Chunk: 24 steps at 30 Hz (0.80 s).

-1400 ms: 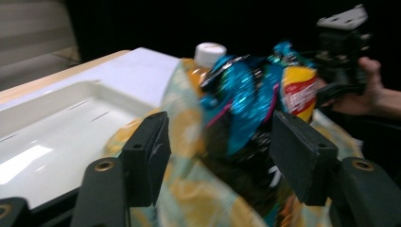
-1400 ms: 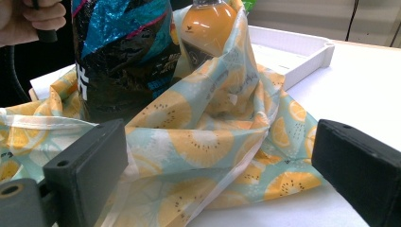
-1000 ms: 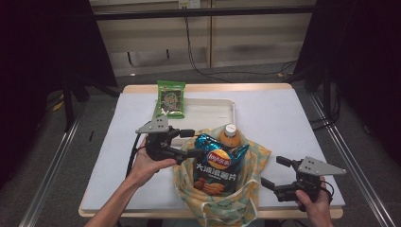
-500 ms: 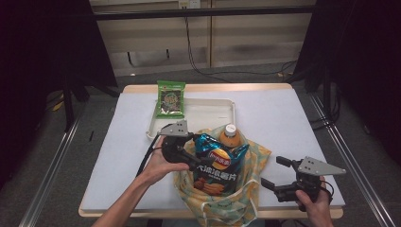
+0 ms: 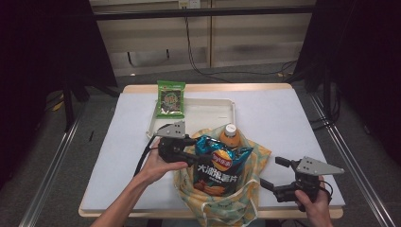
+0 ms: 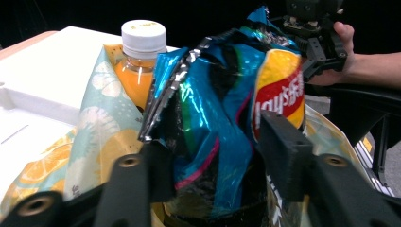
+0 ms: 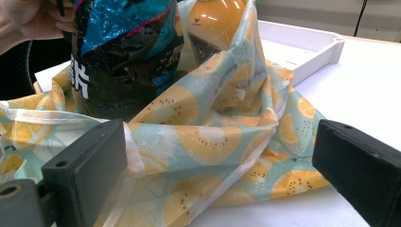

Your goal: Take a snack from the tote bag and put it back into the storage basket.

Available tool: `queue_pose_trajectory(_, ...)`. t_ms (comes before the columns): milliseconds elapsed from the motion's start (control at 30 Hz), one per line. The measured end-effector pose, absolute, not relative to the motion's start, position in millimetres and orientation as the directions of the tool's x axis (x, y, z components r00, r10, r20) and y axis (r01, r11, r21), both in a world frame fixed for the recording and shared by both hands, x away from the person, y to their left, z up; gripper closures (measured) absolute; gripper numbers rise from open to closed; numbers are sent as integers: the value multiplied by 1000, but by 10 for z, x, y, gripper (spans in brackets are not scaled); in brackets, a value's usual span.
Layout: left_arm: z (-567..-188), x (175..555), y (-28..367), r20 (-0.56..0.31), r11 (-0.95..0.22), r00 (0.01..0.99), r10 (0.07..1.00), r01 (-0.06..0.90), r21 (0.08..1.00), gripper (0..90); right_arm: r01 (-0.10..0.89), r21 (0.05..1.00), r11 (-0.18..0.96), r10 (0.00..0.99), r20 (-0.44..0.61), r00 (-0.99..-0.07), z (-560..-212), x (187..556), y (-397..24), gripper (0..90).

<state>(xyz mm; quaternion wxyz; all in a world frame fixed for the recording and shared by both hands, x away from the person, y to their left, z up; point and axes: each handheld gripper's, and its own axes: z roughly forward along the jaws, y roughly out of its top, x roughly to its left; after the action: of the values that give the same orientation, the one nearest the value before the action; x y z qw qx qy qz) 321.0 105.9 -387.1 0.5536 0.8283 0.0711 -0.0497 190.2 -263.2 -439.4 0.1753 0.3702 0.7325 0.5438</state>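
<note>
A table covered in a pale grey-white sheet (image 5: 283, 123), edged in light wood, is seen from above in a dim room; dark curtains hang at both sides, pale wall panels stand behind, and cables trail over the grey floor. At the far left of the tabletop a green snack packet (image 5: 170, 98) is laid over the corner of a shallow white tray (image 5: 215, 109). Nearer the front, left of centre, the left gripper (image 5: 191, 152) is held level in the person's left hand (image 5: 158, 163) and is pointed at a blue crisp bag (image 5: 218, 168). Its jaws have just been closing, and in the left gripper view they are seen pressed onto the crumpled top of the crisp bag (image 6: 213, 123), which is pinched between them. The crisp bag is stood upright in a fruit-print tote bag (image 5: 222, 203) at the front centre of the table, beside an orange drink bottle (image 5: 230, 136) with a white cap. At the front right, the right gripper (image 5: 274, 174) is held by the right hand (image 5: 313, 205) just beside the tote bag; its jaws are spread wide and nothing is gripped, with the tote fabric (image 7: 222, 142) lying beyond them
</note>
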Motion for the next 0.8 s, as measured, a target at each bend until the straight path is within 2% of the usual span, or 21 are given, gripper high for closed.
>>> queue_pose_trajectory(100, -3851, 3203, 1097, -164, -371, 985, 58, 174, 912, 706, 347, 928, 139, 729, 141, -669, -4393, 1893, -2632, 33)
queue_pose_trajectory(233, -3835, 3174, 1100, -169, -361, 985, 48, 174, 916, 773, 349, 927, 138, 730, 143, -668, -4395, 1900, -2635, 33)
queue_pose_trajectory(433, -3813, 3124, 1096, -169, -355, 985, 43, 173, 919, 813, 345, 929, 134, 729, 143, -670, -4392, 1895, -2638, 32)
queue_pose_trajectory(633, -3833, 3125, 1087, -203, -324, 975, 93, 223, 920, 828, 339, 932, 129, 729, 143, -670, -4384, 1884, -2650, 27)
queue_pose_trajectory(800, -3799, 3107, 1070, -212, -314, 973, 93, 231, 921, 846, 340, 932, 124, 729, 147, -669, -4384, 1884, -2655, 27)
